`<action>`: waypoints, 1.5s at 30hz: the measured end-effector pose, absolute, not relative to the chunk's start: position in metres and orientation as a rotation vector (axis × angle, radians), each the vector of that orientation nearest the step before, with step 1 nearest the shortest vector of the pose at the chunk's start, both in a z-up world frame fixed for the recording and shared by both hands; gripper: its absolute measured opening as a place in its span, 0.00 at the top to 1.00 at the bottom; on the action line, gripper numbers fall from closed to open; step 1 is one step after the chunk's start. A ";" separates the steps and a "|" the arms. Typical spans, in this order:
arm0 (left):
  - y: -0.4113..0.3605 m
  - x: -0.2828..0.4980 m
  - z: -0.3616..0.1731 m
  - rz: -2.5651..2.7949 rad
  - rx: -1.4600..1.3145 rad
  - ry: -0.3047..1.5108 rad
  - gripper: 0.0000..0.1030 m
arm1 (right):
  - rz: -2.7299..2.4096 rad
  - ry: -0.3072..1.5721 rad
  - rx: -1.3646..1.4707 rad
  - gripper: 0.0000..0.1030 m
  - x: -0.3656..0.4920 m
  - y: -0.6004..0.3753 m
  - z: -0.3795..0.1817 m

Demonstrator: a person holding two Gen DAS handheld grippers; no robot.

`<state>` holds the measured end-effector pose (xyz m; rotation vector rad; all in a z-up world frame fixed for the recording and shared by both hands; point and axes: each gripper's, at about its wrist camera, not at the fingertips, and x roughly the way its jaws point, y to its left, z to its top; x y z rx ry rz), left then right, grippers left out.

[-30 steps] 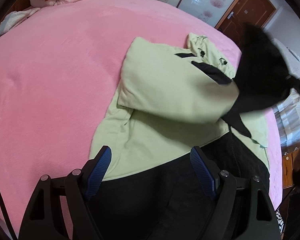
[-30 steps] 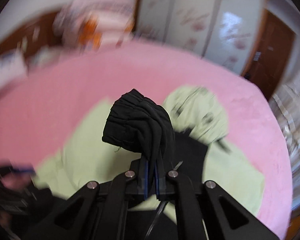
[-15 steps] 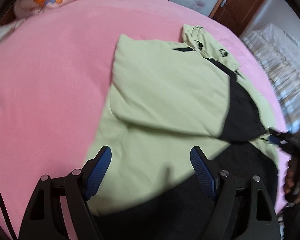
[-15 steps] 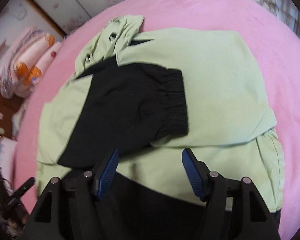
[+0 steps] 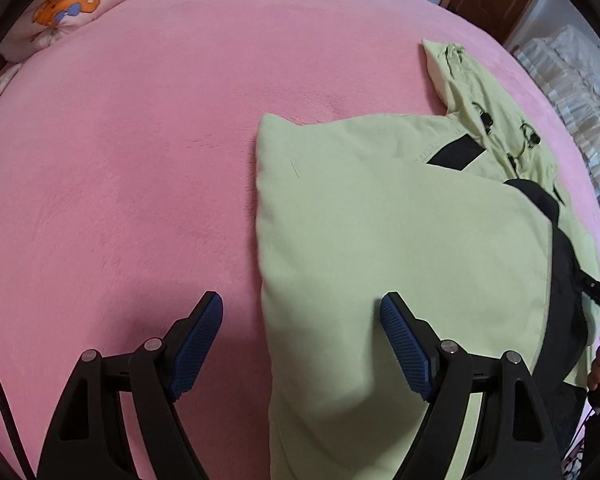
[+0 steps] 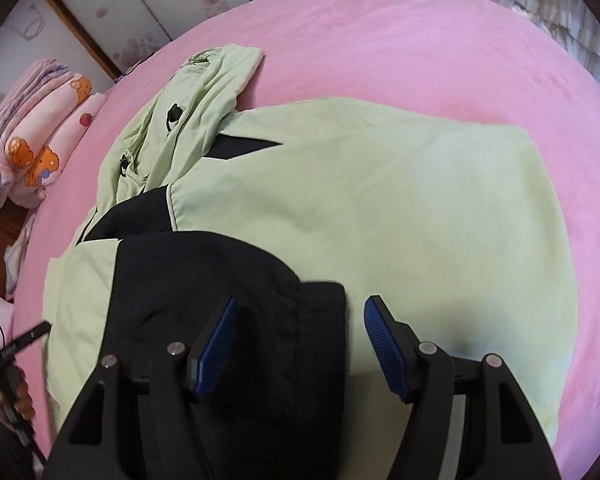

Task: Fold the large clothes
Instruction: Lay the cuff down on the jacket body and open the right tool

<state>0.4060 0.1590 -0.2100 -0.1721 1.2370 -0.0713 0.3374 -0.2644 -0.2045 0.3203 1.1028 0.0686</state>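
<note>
- Nearest in the left wrist view: left gripper (image 5: 302, 344), jaws spread wide, nothing pinched; one blue pad over bare pink bedcover (image 5: 140, 160), the other over the near corner of the jacket (image 5: 380, 240).
- Nearest in the right wrist view: right gripper (image 6: 298, 344), jaws spread and empty, poised above the black cuff (image 6: 300, 320) of the folded-in sleeve, pads not pressing on it.
- A second ago: same cuff bunched and pinched between these jaws, lifted above the bed; now released and lying flat across the jacket's front.
- Half a second ago: left gripper wholly above green cloth; now shifted sideways to straddle the jacket's side edge.
- Jacket: light green with black panels, spread flat on the bedcover, long axis running away from both cameras, hem end near, hood (image 6: 204, 92) at the far end.
- Hood crumpled, pointing toward the far edge of the bed, black cord toggles showing on it.
- No brand, label or readable writing on the jacket.
- Farther off: folded quilt (image 6: 36, 144) with orange cartoon bears at the bed's far edge.
- Beyond it: floral-patterned panels along the wall.
</note>
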 end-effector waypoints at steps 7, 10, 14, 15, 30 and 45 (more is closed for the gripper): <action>0.148 0.414 -0.213 -0.096 -0.151 1.207 0.84 | 0.110 1.085 0.161 0.67 0.327 -0.240 -0.205; 0.146 0.406 -0.204 -0.060 -0.089 1.144 0.95 | 0.122 1.048 0.108 0.68 0.316 -0.227 -0.196; 0.152 0.399 -0.181 -0.031 -0.093 1.048 0.96 | 0.154 0.954 0.031 0.69 0.303 -0.202 -0.175; 0.153 0.398 -0.175 -0.020 -0.092 1.019 0.97 | 0.155 0.918 0.014 0.69 0.301 -0.196 -0.167; 0.152 0.450 -0.193 0.073 -0.045 1.006 0.98 | -0.059 0.923 0.078 0.66 0.370 -0.219 -0.178; 0.130 0.308 -0.173 -0.114 0.006 1.099 0.39 | 0.099 0.978 0.216 0.39 0.280 -0.233 -0.169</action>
